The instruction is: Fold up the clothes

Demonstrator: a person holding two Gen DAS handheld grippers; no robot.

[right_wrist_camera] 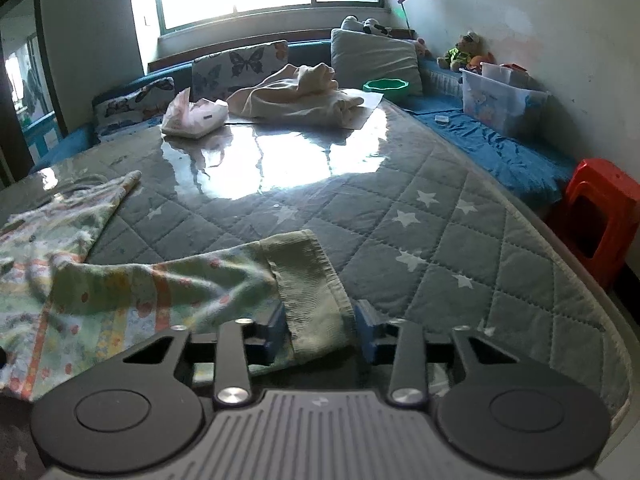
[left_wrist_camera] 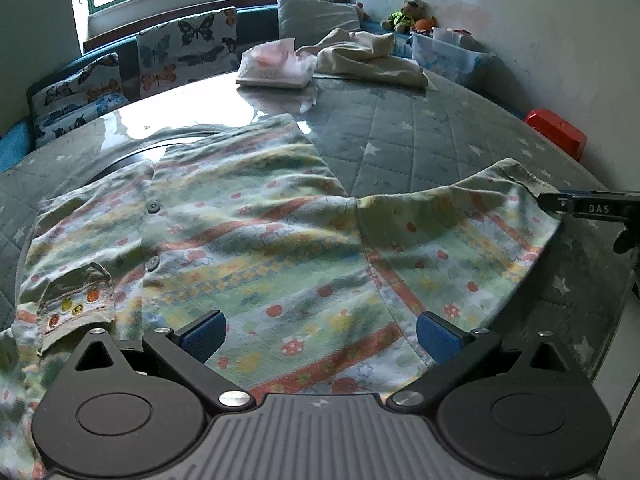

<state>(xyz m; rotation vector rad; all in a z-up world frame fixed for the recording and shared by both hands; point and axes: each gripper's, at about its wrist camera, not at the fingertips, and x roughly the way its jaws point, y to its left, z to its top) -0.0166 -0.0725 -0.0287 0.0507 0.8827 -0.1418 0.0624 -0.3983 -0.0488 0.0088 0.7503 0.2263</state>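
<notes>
A child's button shirt with pastel stripes and red berry prints lies spread on the quilted grey table. My left gripper hovers open over its lower body, blue pads wide apart with only cloth beneath them. The shirt's right sleeve stretches out to the right, where the right gripper's tip meets its end. In the right wrist view, my right gripper is shut on the sleeve's ribbed green cuff, and the sleeve trails left toward the shirt body.
A crumpled beige garment and a pink tissue pack lie at the table's far side. A red stool stands off the right edge. Cushions, a green bowl and a plastic box line the bench behind.
</notes>
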